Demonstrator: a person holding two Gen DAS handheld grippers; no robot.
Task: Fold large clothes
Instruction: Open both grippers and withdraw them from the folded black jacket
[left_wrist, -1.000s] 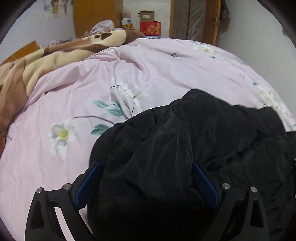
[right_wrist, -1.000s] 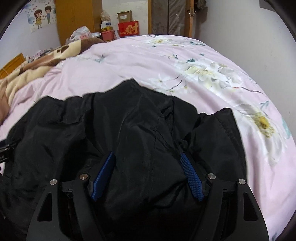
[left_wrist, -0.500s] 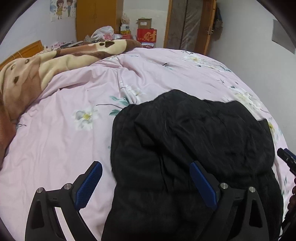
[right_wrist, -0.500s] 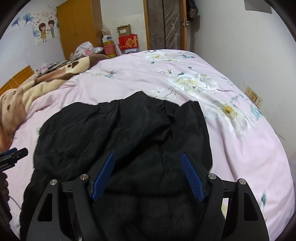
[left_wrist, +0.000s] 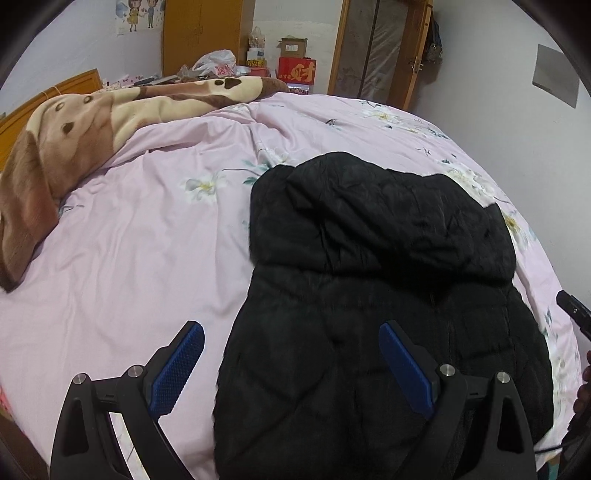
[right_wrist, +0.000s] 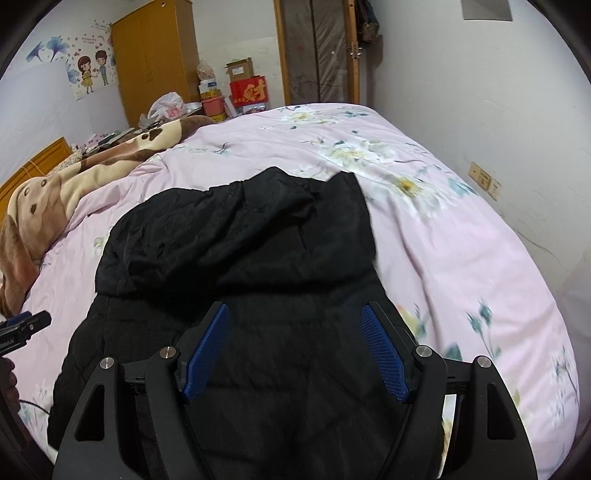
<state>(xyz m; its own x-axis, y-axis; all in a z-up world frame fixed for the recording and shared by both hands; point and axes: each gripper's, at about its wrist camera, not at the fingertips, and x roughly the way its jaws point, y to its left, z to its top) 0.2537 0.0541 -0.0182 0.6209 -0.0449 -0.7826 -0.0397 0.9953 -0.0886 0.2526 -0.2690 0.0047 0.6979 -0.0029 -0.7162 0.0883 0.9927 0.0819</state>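
Both the left gripper (left_wrist: 291, 362) and right gripper (right_wrist: 295, 347) hang spread and empty above the black jacket (left_wrist: 388, 277), pink bed (left_wrist: 129, 258) beyond, brown blanket (left_wrist: 74, 147) far left.

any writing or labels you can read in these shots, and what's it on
"财": large gold character on the red box beyond the bed.
Cardboard box above it: a label, too small to read.
Cartoon couple wall sticker: small script above the figures, too blurred to read.
Snack packages beside the red box: print unreadable.
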